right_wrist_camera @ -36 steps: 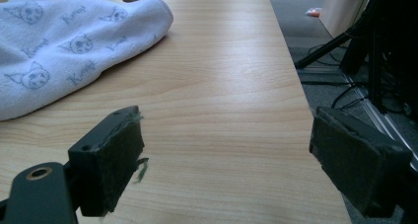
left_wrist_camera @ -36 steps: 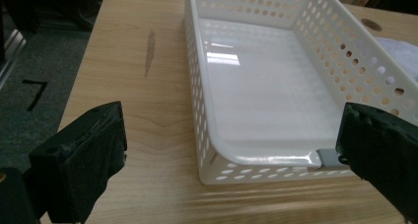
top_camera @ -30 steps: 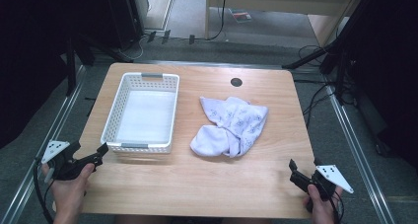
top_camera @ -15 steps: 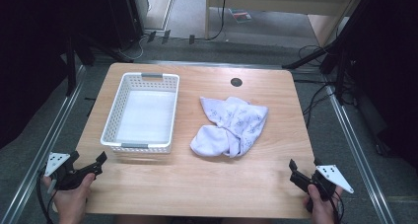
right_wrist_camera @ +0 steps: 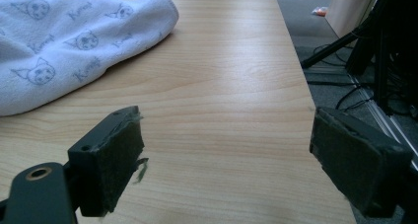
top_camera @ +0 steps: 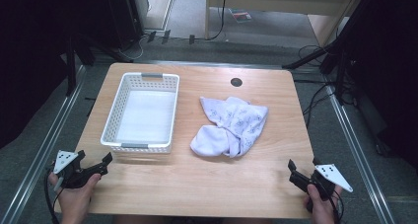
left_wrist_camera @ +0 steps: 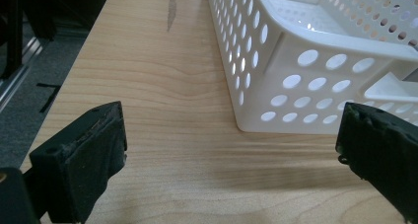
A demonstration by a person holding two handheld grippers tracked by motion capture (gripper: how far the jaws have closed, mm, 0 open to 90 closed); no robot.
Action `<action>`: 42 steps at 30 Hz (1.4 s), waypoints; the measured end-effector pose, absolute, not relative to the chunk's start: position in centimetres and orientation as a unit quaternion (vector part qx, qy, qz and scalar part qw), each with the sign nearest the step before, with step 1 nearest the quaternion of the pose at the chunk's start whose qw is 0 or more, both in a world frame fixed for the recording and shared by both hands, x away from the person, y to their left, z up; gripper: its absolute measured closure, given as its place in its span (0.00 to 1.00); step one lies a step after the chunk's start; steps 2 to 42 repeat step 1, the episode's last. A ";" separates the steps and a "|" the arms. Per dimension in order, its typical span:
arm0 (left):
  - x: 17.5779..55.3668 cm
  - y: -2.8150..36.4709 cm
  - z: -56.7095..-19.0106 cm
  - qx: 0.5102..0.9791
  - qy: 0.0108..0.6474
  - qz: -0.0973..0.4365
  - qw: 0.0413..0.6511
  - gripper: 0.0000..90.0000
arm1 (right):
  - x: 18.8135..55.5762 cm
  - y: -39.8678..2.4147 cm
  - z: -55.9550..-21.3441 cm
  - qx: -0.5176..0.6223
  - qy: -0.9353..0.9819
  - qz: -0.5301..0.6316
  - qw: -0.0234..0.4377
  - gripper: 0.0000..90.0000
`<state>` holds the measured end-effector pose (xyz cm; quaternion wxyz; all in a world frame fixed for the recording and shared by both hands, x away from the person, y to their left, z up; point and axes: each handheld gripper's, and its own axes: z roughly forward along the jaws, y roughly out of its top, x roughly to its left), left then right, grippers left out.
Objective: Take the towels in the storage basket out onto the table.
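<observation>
Change: left gripper (top_camera: 93,167) now sits lower and farther out toward the near-left corner of the table (top_camera: 197,184) than it did a second ago, when it hovered closer to the basket's near-left corner; the right gripper (top_camera: 298,174) has not shifted at all.
Left gripper state: jaws spread wide with nothing between them; in the left gripper view the near corner of the basket (left_wrist_camera: 296,81) stands just ahead and to one side of the open gap (left_wrist_camera: 229,150).
Right gripper state: likewise released, jaws parted over bare wood (right_wrist_camera: 226,150), near the table's near-right edge.
Towel: white cloth printed with small cat faces (top_camera: 230,126), lying crumpled on the table just right of the basket, apart from both grippers; its edge shows at the upper left of the right gripper view (right_wrist_camera: 74,41).
Basket: white perforated tray (top_camera: 123,145) on the left half of the table, with no load inside.
Meaning for the work: the left hand's small retreat reads as settling into a start pose, not an approach. Nothing is grasped, and the towel is untouched. Judging from the layout, the likely job is getting the towel into the basket, and that has yet to begin.
Next call: the right gripper seems better placed for the first reach to the towel.
</observation>
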<state>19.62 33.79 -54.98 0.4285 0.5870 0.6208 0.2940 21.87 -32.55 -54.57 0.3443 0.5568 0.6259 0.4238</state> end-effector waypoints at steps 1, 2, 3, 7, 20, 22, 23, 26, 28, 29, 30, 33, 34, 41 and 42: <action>19.6 33.8 -55.0 0.588 0.620 0.296 0.426 0.00 | 21.9 -32.6 -54.6 0.557 0.626 0.424 0.344 0.15; 19.6 33.8 -55.0 0.588 0.620 0.296 0.426 0.00 | 21.9 -32.6 -54.6 0.557 0.626 0.424 0.344 0.15; 19.6 33.8 -55.0 0.588 0.620 0.296 0.426 0.00 | 21.9 -32.6 -54.6 0.557 0.626 0.424 0.344 0.15; 19.6 33.8 -55.0 0.588 0.620 0.296 0.426 0.00 | 21.9 -32.6 -54.6 0.557 0.626 0.424 0.344 0.15; 19.6 33.8 -55.0 0.588 0.620 0.296 0.426 0.00 | 21.9 -32.6 -54.6 0.557 0.626 0.424 0.344 0.15; 19.6 33.8 -55.0 0.588 0.620 0.296 0.426 0.00 | 21.9 -32.6 -54.6 0.557 0.626 0.424 0.344 0.15; 19.6 33.8 -55.0 0.588 0.620 0.296 0.426 0.00 | 21.9 -32.6 -54.6 0.557 0.626 0.424 0.344 0.15; 19.6 33.8 -55.0 0.588 0.620 0.296 0.426 0.00 | 21.9 -32.6 -54.6 0.557 0.626 0.424 0.344 0.15; 19.6 33.8 -55.0 0.588 0.620 0.296 0.426 0.00 | 21.9 -32.6 -54.6 0.557 0.626 0.424 0.344 0.15; 19.6 33.8 -55.0 0.588 0.620 0.296 0.426 0.00 | 21.9 -32.6 -54.6 0.557 0.626 0.424 0.344 0.15; 19.6 33.8 -55.0 0.588 0.620 0.296 0.426 0.00 | 21.9 -32.6 -54.6 0.557 0.626 0.424 0.344 0.15; 19.6 33.8 -55.0 0.588 0.620 0.296 0.426 0.00 | 21.9 -32.6 -54.6 0.557 0.626 0.424 0.344 0.15; 19.6 33.8 -55.0 0.588 0.620 0.296 0.426 0.00 | 21.9 -32.6 -54.6 0.557 0.626 0.424 0.344 0.15; 19.6 33.8 -55.0 0.588 0.620 0.296 0.426 0.00 | 21.9 -32.6 -54.6 0.557 0.626 0.424 0.344 0.15; 19.6 33.8 -55.0 0.588 0.620 0.296 0.426 0.00 | 21.9 -32.6 -54.6 0.557 0.626 0.424 0.344 0.15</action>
